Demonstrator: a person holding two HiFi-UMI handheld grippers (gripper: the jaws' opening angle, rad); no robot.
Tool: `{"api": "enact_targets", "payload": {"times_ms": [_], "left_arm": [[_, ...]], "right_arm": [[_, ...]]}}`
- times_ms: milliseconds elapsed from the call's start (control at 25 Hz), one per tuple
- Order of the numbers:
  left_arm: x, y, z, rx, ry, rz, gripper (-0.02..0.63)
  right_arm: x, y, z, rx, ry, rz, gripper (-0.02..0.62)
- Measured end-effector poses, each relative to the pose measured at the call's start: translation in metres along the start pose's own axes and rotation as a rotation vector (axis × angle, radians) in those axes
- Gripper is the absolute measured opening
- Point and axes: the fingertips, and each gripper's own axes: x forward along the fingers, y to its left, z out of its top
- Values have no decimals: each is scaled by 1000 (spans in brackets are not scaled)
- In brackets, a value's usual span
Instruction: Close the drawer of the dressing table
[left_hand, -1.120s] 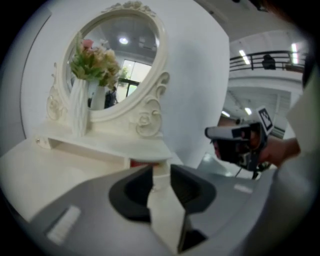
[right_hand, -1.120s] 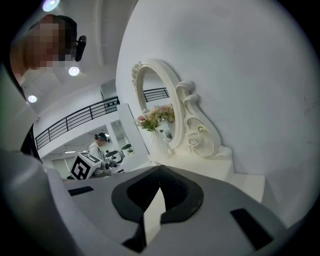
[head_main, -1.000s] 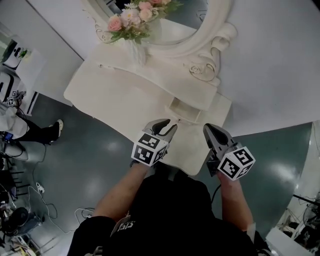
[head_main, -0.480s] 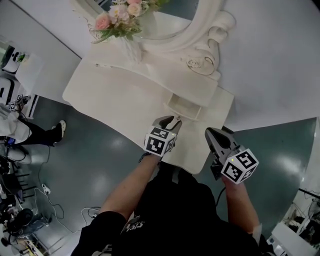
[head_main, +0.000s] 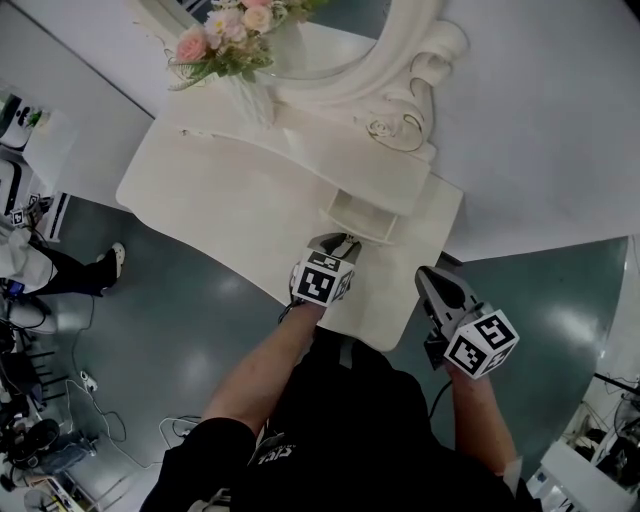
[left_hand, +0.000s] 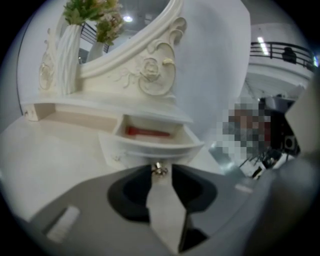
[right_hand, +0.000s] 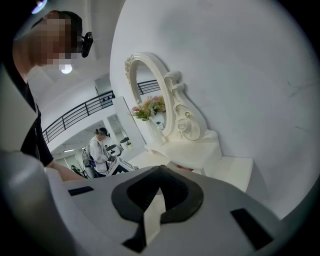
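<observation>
**Head view:** white dressing table (head_main: 200, 190) w/ a carved mirror frame (head_main: 393, 128) and a vase (head_main: 250, 98) of pink flowers (head_main: 215, 30) at the back, set against a white wall. The drawer (head_main: 360, 231), a small one under the raised shelf near the table's right end, stands pulled out. A red item (left_hand: 147, 132) lies inside it, seen in the left gripper view. L gripper (head_main: 338, 245) is over the tabletop directly in front of the drawer, pointing at its front and tilted downward. Its jaws stand apart, having just been opening. The drawer's small metal knob (left_hand: 160, 170) sits in the gap at the very tips, one jaw on either side, w/ no clamping evident, so the gripper holds nothing. The drawer front thus lies just beyond the jaw tips, centred on them. R gripper (head_main: 432, 276) is at the table's right edge, beside and apart from the L gripper, next to the grey-green floor (head_main: 180, 320) and short of the drawer. Its jaws meet at the tips, nothing btwn them. **Right gripper view:** table and mirror lie ahead of its jaws; a person (right_hand: 97, 150) stands in the background at left.
</observation>
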Motion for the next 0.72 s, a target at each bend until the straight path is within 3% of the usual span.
{"api": "enact_targets", "payload": {"times_ms": [120,720], "left_arm": [[1,3,0,-2,1,7,108],[-4,2,12,-9,0,-19,101]], "right_arm": [[0,-3,0,1,1,-3,-6],[9,1,7,-6,4,15,-6]]}}
